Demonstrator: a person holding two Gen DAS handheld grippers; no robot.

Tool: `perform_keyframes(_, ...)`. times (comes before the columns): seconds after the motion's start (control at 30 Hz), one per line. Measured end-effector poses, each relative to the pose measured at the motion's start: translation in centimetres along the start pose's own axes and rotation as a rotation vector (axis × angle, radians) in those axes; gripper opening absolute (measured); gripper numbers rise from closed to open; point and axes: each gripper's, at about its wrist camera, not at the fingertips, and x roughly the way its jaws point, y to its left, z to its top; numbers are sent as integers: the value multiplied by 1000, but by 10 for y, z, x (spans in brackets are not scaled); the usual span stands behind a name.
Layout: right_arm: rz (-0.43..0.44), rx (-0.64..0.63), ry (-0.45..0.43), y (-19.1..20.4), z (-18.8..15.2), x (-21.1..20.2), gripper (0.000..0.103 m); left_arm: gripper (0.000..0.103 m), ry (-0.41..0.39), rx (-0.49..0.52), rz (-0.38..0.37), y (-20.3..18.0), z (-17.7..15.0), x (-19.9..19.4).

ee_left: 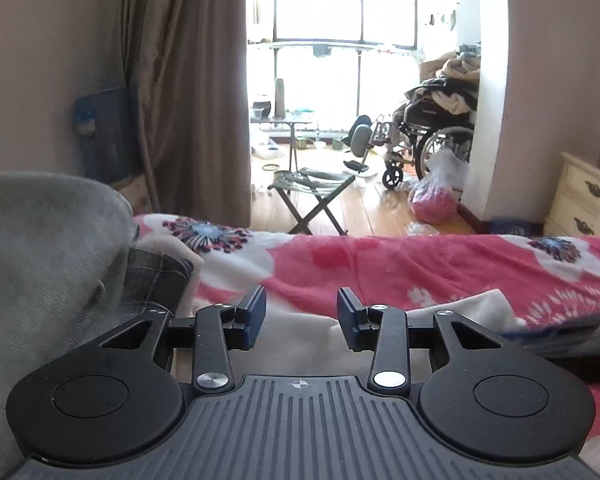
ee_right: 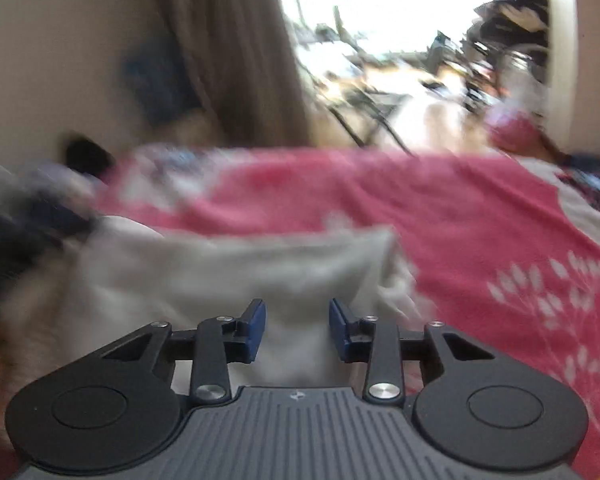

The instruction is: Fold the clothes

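Across the left wrist view, the left gripper sits low over a bed with a pink floral blanket; its blue-padded fingers stand partly apart with nothing between them. A pale cream garment lies under and beyond the fingers. At 9 o'clock, a grey cloth is heaped, with a dark plaid piece just beside it. At 12 o'clock, a folding stool; at 1 o'clock, a wheelchair. Right wrist view, heavily blurred: right gripper, fingers partly apart, gripping nothing. The cream garment spreads on the blanket from 9 to 12 o'clock.
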Motion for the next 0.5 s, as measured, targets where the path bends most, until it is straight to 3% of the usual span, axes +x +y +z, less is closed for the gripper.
perform_keyframes(0.1,-78,110,-33,-14,-6,-3,37,40,56,37,-75,-3,-7,-10)
perform_keyframes(0.2,-169,70,-85,-8,0,-28,38,40,129,57,-200,-4,-25,-29)
perform_keyframes(0.37,29,-2,-79,20,22,-59,38,40,230,88,-317,0,-74,-62)
perform_keyframes(0.5,197,-13,27,67,38,-30,39,40,309,75,-319,5,-112,-76)
